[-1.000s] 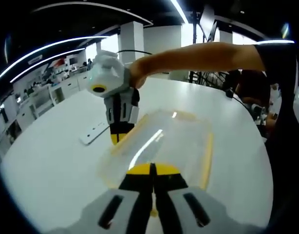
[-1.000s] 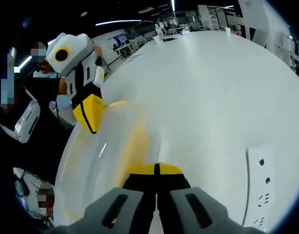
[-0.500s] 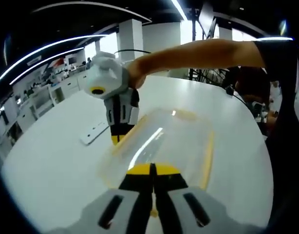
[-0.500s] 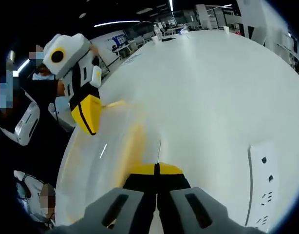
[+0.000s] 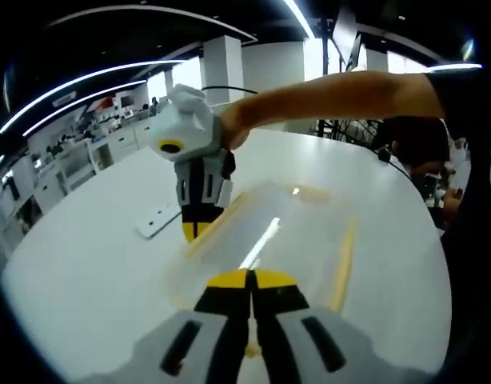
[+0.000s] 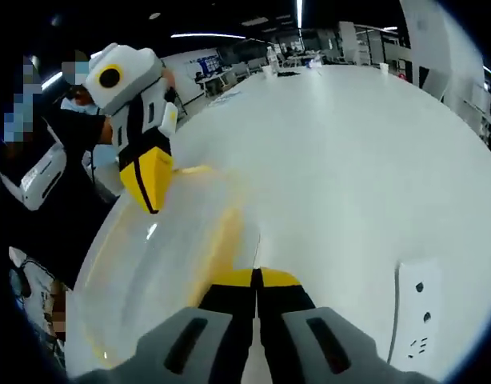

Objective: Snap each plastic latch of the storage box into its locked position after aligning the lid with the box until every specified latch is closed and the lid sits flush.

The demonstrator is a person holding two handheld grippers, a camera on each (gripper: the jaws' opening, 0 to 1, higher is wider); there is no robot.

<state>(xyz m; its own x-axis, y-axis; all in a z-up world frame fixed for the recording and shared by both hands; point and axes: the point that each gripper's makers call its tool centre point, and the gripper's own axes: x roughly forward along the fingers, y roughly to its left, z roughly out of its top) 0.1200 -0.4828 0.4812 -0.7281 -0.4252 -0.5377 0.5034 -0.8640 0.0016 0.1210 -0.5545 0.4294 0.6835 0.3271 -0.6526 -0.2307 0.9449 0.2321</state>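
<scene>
Left gripper view looks along the left gripper [image 5: 250,280], whose yellow-tipped black jaws are pressed together with no gap, their tips resting at the near edge of the clear plastic storage box with yellow latches [image 5: 285,232]. The box lies on the round white table [image 5: 85,264], its transparent lid catching a bright streak of ceiling light. A yellow latch strip [image 5: 341,264] runs along the box's right side, and another yellow edge shows along its left side. At that left edge, the right gripper [image 5: 195,228] comes down from above, held by a bare forearm [image 5: 325,92] that reaches across from the right; its yellow tip touches the box rim, and its jaws look clenched. Just beyond it a white power strip [image 5: 157,218] lies flat on the table. Behind stand a white pillar, desks and long ceiling lights.

Right gripper view shows the same box [image 6: 165,264] from the opposite side, spreading left of the right gripper [image 6: 257,282], whose jaws are likewise closed tight at the box's edge. The left gripper [image 6: 152,196] points its closed yellow tip down onto the far rim. The power strip [image 6: 415,320] lies at the lower right, sockets visible. A white device [image 6: 37,178] hangs at the left by the person's dark clothing. No writing can be read.
</scene>
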